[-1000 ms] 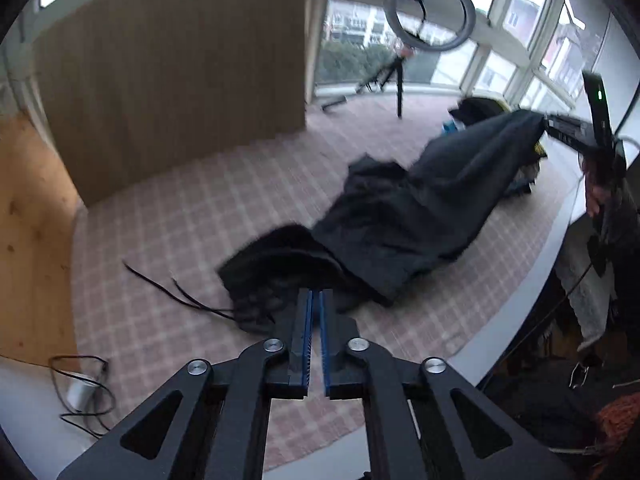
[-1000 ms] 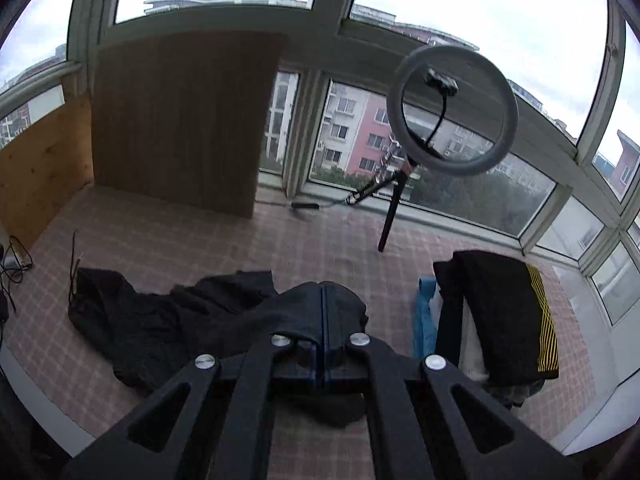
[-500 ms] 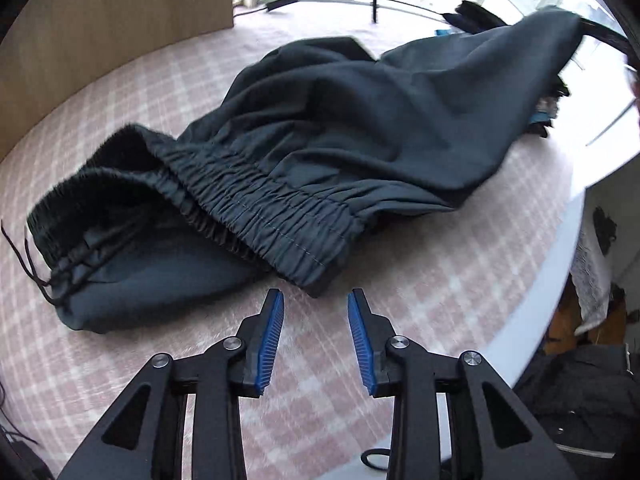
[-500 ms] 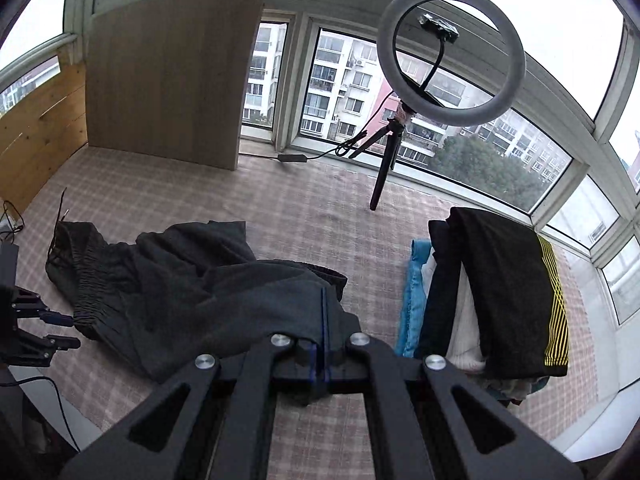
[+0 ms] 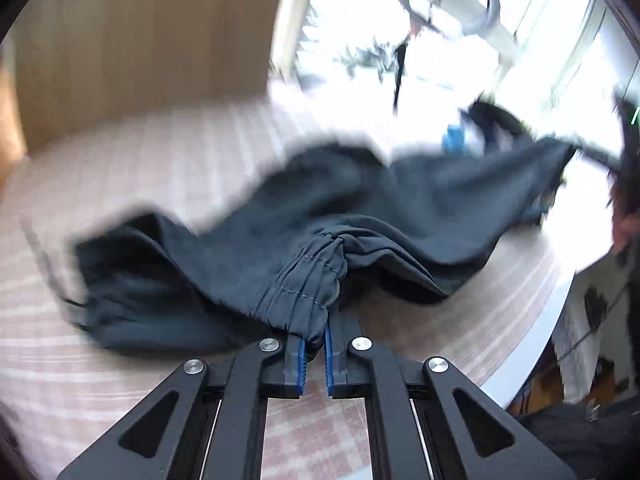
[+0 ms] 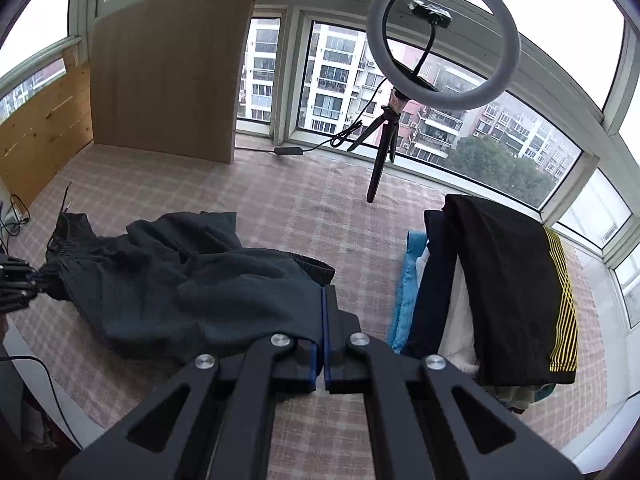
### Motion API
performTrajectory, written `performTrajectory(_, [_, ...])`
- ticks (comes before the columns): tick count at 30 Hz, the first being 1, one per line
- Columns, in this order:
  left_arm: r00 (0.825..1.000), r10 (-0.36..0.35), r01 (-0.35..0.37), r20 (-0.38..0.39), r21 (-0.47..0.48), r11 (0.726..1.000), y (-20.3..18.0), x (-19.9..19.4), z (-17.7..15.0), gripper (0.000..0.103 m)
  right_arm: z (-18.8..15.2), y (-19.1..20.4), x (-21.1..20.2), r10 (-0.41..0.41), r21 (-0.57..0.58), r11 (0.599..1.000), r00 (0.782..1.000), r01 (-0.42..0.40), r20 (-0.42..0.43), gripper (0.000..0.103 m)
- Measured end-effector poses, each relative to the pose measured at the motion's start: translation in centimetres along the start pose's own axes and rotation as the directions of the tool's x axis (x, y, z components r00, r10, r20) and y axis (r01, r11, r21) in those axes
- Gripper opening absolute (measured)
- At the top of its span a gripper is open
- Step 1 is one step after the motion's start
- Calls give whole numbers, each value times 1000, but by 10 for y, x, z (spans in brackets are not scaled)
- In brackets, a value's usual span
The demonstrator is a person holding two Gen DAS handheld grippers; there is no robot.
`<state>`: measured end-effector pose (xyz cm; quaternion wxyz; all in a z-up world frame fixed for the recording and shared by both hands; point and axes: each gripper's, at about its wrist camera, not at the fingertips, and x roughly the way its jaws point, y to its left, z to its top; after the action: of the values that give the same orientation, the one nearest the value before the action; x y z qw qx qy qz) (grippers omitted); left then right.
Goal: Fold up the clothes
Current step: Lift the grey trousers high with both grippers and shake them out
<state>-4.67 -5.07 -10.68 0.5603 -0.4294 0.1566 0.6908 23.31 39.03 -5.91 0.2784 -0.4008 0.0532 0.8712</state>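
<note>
- Left tongs (image 5: 315,350): closed on the gathered elastic waistband (image 5: 304,280) of the dark trousers (image 6: 192,284); fabric sits pinched between the blue pads.
- Right tongs (image 6: 323,320): closed on the opposite end of the same trousers, cloth draped over the left finger.
- Location of garment: lying crumpled across the checked bench (image 6: 320,200), towards its near-left part, held at both ends and sagging between them. The left-wrist view is motion-blurred, so fine creases cannot be read.
- Progress, as judged: early. Both ends are secured, but the trousers are neither spread flat nor folded; straightening, laying out and folding all remain.
- A stack of folded clothes (image 6: 500,292) stands at the right of the bench, suggesting other garments are already finished.
- Edges: the bench's near rim runs just beneath both tongs; the trousers lie close to it on the left.
- Open room: bare checked surface extends behind the trousers towards the ring light tripod (image 6: 380,148) and wooden board (image 6: 168,76). The stack limits movement rightward.
</note>
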Motion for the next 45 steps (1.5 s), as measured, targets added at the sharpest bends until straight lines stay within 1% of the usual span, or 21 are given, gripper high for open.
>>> performTrajectory(2, [996, 32, -29, 79, -40, 999, 13, -58, 16, 5, 4, -4, -26, 39, 22, 999, 998, -41, 53, 1])
performTrajectory(5, [970, 78, -63, 228, -73, 995, 32, -158, 44, 5, 15, -3, -72, 104, 23, 994, 984, -109, 147, 1])
performTrajectory(9, [897, 165, -172, 410, -20, 985, 17, -276, 49, 5, 44, 27, -154, 198, -62, 980, 936, -189, 289, 1])
performTrajectory(11, [857, 192, -211, 479, -15, 977, 12, -322, 43, 5, 54, 46, -192, 230, -111, 973, 908, -204, 350, 1])
performTrajectory(14, [812, 224, -242, 539, -37, 969, 19, -371, 31, 5, 66, 71, -239, 291, -165, 956, 864, -243, 411, 1])
performTrajectory(16, [796, 232, -245, 559, -53, 968, 34, -398, 24, 5, 74, 87, -255, 311, -187, 949, 847, -254, 432, 1])
performTrajectory(18, [791, 261, -267, 553, -73, 961, 54, -409, 24, 5, 84, 104, -265, 326, -210, 943, 835, -257, 443, 1])
performTrajectory(20, [792, 295, -291, 535, -94, 952, 76, -413, 27, 5, 99, 124, -257, 345, -225, 936, 837, -271, 424, 1])
performTrajectory(22, [812, 322, -311, 487, -107, 944, 96, -391, 39, 5, 117, 144, -230, 341, -223, 936, 855, -271, 390, 1])
performTrajectory(24, [832, 364, -350, 418, -114, 930, 117, -348, 57, 5, 135, 163, -187, 322, -204, 942, 883, -265, 340, 1])
performTrajectory(29, [919, 354, -326, 173, -172, 930, 188, -180, 102, 5, 171, 210, -11, 210, -150, 970, 970, -190, 126, 1])
performTrajectory(31, [936, 347, -330, 63, -195, 924, 215, -105, 118, 5, 176, 230, 61, 134, -163, 979, 990, -125, 44, 1])
performTrajectory(33, [936, 351, -346, -16, -204, 916, 240, -43, 135, 5, 187, 245, 125, 80, -160, 984, 997, -83, -21, 1])
performTrajectory(36, [926, 360, -376, -115, -197, 905, 269, 44, 167, 5, 207, 272, 214, -26, -185, 983, 995, 7, -100, 1])
performTrajectory(37, [927, 345, -370, -150, -202, 907, 279, 70, 176, 6, 212, 280, 240, -73, -204, 978, 990, 48, -118, 1])
performTrajectory(39, [926, 296, -347, -236, -221, 911, 297, 121, 186, 10, 214, 291, 296, -179, -249, 960, 961, 125, -212, 2])
performTrajectory(40, [922, 247, -323, -299, -238, 916, 305, 145, 184, 13, 212, 291, 313, -193, -243, 961, 948, 130, -254, 5])
performTrajectory(41, [907, 235, -325, -348, -227, 918, 307, 164, 181, 15, 209, 291, 328, -200, -233, 963, 934, 133, -296, 7])
performTrajectory(42, [887, 253, -346, -387, -191, 919, 305, 178, 177, 15, 205, 290, 332, -190, -228, 966, 932, 121, -309, 11])
performTrajectory(43, [879, 262, -352, -398, -172, 920, 303, 181, 176, 15, 202, 290, 334, -177, -224, 969, 931, 108, -318, 17])
performTrajectory(45, [887, 265, -344, -379, -158, 926, 300, 169, 177, 15, 197, 288, 327, -203, -267, 956, 934, 124, -295, 29])
